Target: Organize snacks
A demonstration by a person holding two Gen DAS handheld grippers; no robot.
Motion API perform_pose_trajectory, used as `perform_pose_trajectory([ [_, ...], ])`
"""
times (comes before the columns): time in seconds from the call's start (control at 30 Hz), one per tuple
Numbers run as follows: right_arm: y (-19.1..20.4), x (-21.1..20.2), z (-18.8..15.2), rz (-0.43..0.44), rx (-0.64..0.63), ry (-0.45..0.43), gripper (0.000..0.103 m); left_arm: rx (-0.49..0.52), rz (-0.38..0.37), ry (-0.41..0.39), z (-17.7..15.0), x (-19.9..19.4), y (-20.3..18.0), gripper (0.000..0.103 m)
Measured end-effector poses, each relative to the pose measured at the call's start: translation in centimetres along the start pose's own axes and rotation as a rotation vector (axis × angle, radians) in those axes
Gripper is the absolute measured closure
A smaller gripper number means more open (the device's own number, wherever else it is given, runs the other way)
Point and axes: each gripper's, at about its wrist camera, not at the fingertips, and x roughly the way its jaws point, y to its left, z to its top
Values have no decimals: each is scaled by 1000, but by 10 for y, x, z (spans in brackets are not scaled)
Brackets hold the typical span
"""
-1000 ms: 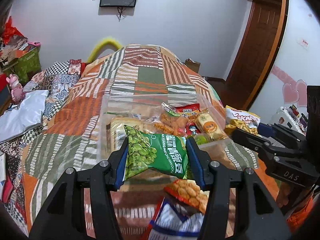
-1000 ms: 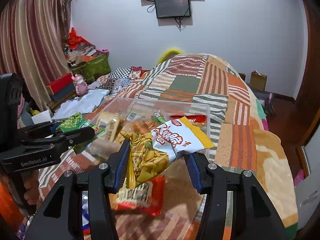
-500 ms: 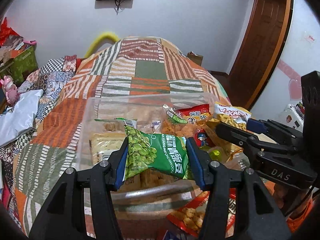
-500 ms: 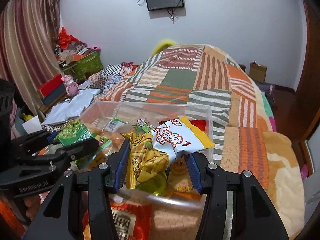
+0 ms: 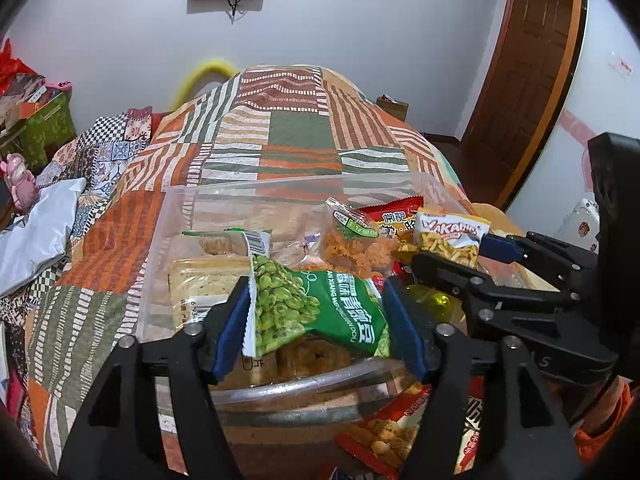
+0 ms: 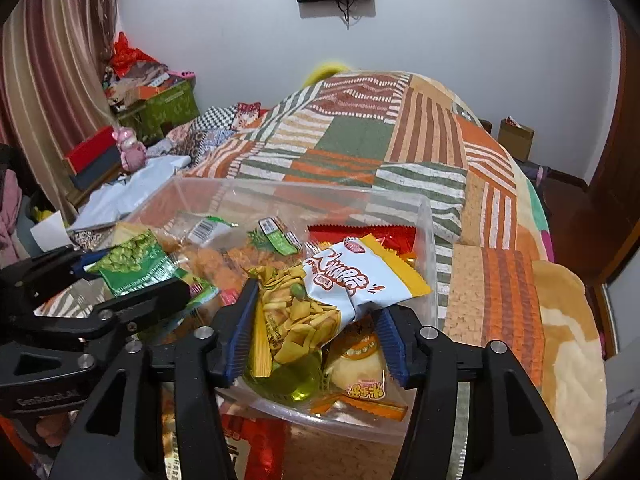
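My left gripper [image 5: 316, 316] is shut on a green pea snack bag [image 5: 320, 312] and holds it over the near edge of a clear plastic bin [image 5: 280, 188] on the bed. My right gripper [image 6: 314, 324] is shut on a white and yellow chip bag [image 6: 332, 296] over the bin's near right corner [image 6: 428, 220]. The bin holds several snack packs, among them a red bag [image 5: 394, 216] and orange crisps [image 6: 224, 264]. Each gripper shows in the other's view: the right gripper [image 5: 476, 256] and the left gripper [image 6: 132, 264].
The bin stands on a patchwork quilt [image 5: 296, 132]. Loose snack bags lie in front of the bin [image 5: 388, 436] and under my right gripper [image 6: 256, 452]. Clutter and boxes stand at the far left [image 6: 156, 100]. A wooden door [image 5: 528, 60] is at right.
Both grippers have moved forward and down with their bags, from in front of the bin to over its near edge. Both grips stay shut.
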Motion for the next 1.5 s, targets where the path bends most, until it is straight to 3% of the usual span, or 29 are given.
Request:
perform_pose_trajectory([
  [0.1, 1, -2, 0, 3, -3, 12, 45, -7, 20, -20, -1, -6, 2, 22],
  [0.3, 4, -14, 1, -6, -20, -5, 33, -4, 26, -40, -2, -23, 3, 21],
  [0.53, 6, -37, -4, 2, -22, -27, 32, 0, 37, -41, -12, -43, 4, 14],
  [0.7, 9, -55, -11, 5, -25, -44, 32, 5, 60, 6, -29, -46, 5, 14],
  [0.93, 12, -78, -31, 16, -20, -53, 30, -17, 32, 85, -62, -50, 4, 14],
  [1.13, 14, -84, -51, 28, -9, -27, 30, 14, 33, 153, -91, -47, -6, 13],
  [1.23, 16, -83, -60, 40, -1, -6, 30, -3, 33, 146, -100, -51, -3, 8],
  [1.5, 25, -70, -79, 60, 3, 66, 30, 4, 12, 148, -116, -66, 10, 7],
])
